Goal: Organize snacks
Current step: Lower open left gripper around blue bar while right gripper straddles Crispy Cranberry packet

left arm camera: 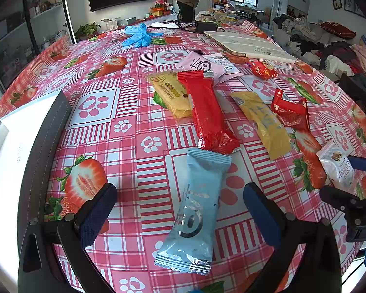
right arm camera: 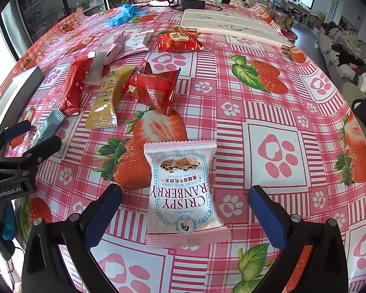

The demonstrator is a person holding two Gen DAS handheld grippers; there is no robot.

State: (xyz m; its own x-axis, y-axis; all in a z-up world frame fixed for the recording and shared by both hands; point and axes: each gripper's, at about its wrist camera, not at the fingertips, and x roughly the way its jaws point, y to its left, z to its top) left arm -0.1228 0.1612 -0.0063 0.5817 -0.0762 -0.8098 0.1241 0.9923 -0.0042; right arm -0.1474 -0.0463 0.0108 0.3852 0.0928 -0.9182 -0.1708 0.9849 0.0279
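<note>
Both grippers spread wide; left gripper (left arm camera: 180, 210) astride blue packet (left arm camera: 195, 210), right gripper (right arm camera: 185, 212) astride cranberry packet (right arm camera: 183, 190)

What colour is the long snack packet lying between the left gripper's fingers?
Light blue long snack packet with silver print, clearest in the left wrist view.

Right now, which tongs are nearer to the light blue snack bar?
Left. The left tongs are open around the light blue snack bar, which lies between the fingers. The right tongs sit off to its right, open around the white cranberry packet.
</note>
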